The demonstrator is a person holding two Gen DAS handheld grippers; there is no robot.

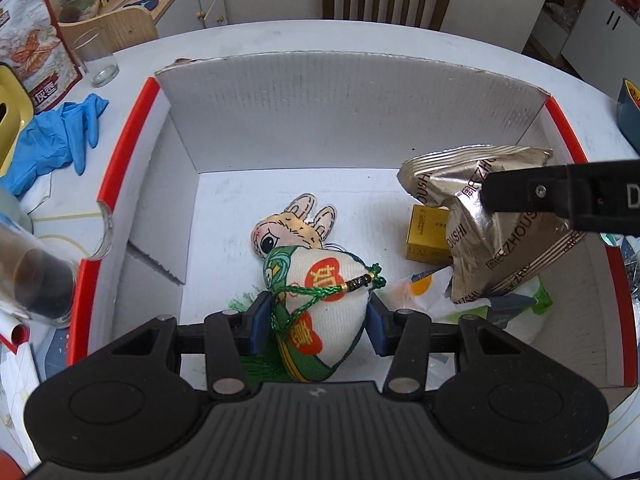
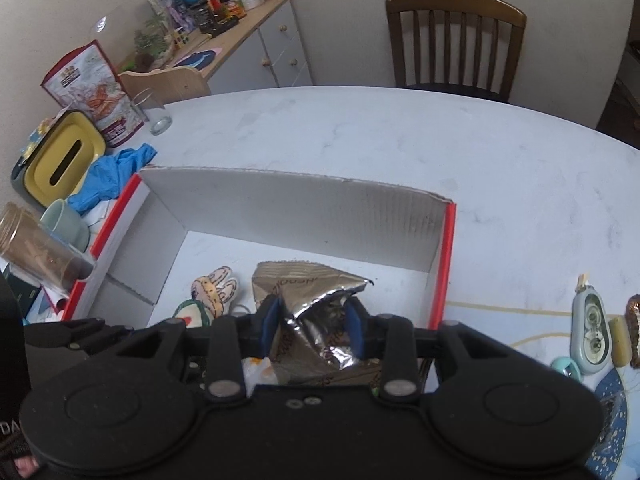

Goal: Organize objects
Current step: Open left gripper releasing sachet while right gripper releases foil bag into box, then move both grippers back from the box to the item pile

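The foil bag [image 1: 492, 236] hides part of the yellow box [image 1: 426, 234] and perhaps more wrappers beneath. The green tassel [image 1: 264, 368] disappears behind the sachet [image 1: 324, 312]. The blue bowl [image 1: 628, 112] is cropped.

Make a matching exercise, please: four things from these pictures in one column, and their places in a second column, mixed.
Things:
1. embroidered sachet
2. foil bag
3. blue glove
4. yellow carton

Places:
A. on the table, left of the box
B. between the left gripper's fingers
C. on the box floor, behind the foil bag
D. between the right gripper's fingers

Pairs: 1-B, 2-D, 3-A, 4-C
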